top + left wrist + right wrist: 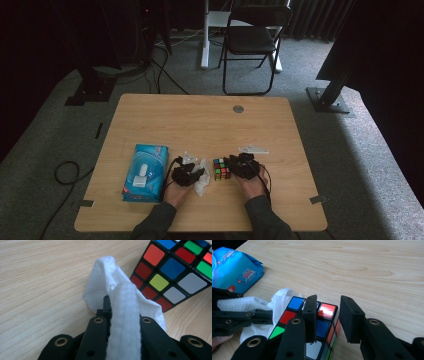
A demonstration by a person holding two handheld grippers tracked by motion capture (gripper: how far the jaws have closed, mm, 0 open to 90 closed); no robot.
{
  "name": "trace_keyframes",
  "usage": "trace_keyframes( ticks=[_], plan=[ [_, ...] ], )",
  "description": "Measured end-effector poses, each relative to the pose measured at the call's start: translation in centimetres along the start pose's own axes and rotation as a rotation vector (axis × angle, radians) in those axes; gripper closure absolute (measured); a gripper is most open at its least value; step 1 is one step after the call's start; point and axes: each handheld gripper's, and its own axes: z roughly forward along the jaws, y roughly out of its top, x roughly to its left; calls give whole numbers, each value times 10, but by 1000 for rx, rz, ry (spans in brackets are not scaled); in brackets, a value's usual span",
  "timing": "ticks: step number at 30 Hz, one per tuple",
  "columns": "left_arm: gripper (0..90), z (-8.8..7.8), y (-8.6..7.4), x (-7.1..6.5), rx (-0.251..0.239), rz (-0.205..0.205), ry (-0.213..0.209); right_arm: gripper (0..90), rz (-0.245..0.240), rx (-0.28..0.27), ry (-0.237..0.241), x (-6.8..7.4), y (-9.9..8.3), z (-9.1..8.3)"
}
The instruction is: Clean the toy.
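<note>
Left gripper: jaws clamped on a white wipe, which runs as a folded band between them and bunches ahead of the tips.
Right gripper: jaws closed against a puzzle cube; one jaw lies over the cube's top face, the other stands at its outer side. Whether both pads press firmly, I cannot tell.
Cube position: on the table, between the two grippers, just beside the wipe; in the left gripper view its coloured squares sit just past the wipe's front fold.
Wipe position: touching or nearly touching the cube's near face; loose tail trailing on the wood.
Step in hand (judged): wiping the cube while it is steadied.
Risk 1: cube twists or skids out of the right jaws, caused by a shallow grip on slick plastic.
Risk 2: wipe slips free under rubbing, since only a narrow band is pinched.
Nearby: blue wipes pack, left of the left gripper.
</note>
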Motion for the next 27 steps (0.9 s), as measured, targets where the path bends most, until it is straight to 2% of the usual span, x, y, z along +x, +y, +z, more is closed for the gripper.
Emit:
trace_keyframes(
  ticks=[5,7,12,17,23,27],
  plan=[
    [800,0,-3,0,-23,6,-3,656,-6,9,-6,3,3,3],
    [787,0,-3,0,-24,9,-3,622,-13,11,-12,5,3,2],
    [754,-1,-3,3,-26,-9,-15,601,-30,19,-9,10,1,-5],
    [745,-1,-3,3,-26,-10,-20,629,-25,30,-15,10,-3,-9],
    [744,-1,-3,3,-26,-13,-23,687,-18,46,4,9,-3,-9],
    [743,-1,-3,3,-26,-13,-23,707,20,49,25,7,-3,-9]
  ],
)
